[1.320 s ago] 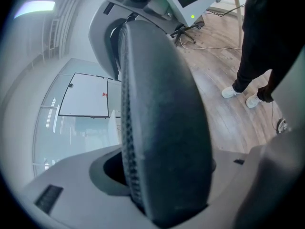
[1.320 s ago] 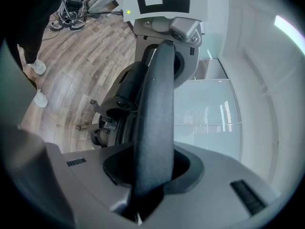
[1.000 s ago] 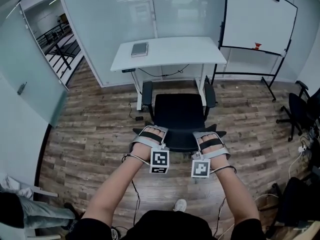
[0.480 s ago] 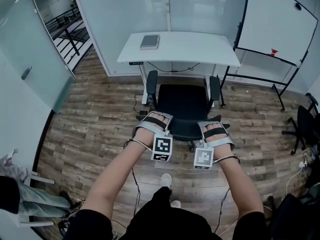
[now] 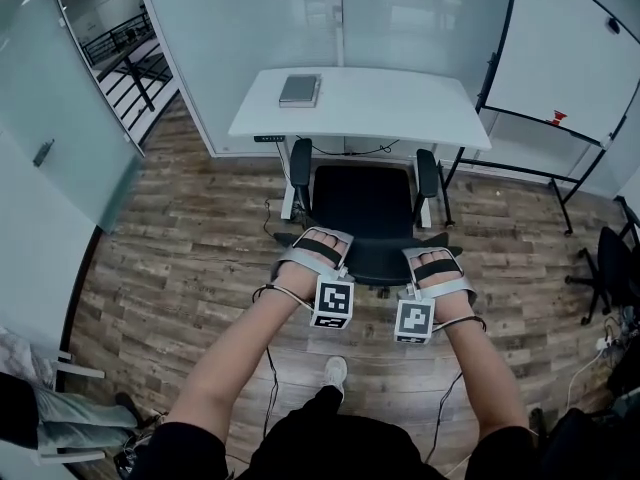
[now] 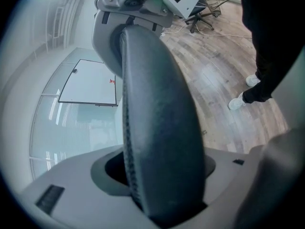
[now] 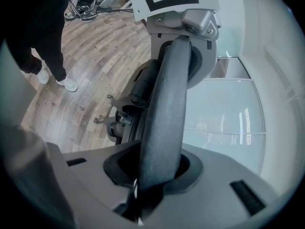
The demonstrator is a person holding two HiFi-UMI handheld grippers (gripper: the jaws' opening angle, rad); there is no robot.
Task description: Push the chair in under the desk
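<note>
Tongs on the chair back: my left tongs (image 5: pixel 320 240) pinch the thick padded top edge of the black chair (image 5: pixel 362 203), whose backrest (image 6: pixel 157 128) fills the gap between the jaws in the left gripper view. My right tongs (image 5: pixel 433 258) pinch the same edge further along, where the rim runs thinner between the jaws. Each marker cube faces up toward me, one at either end of the backrest. The chair faces the white desk (image 5: pixel 400 108), its two armrests (image 5: pixel 300 163) reaching the desk's front edge while the seat lies out over the wood floor (image 5: pixel 170 258). On the desktop, near its far left corner, lies one grey book (image 5: pixel 299 90), flat and closed. Beyond the desk to the right stands a whiteboard (image 5: pixel 560 58) on a black frame, and glass walls (image 5: pixel 250 28) close the room behind.
</note>
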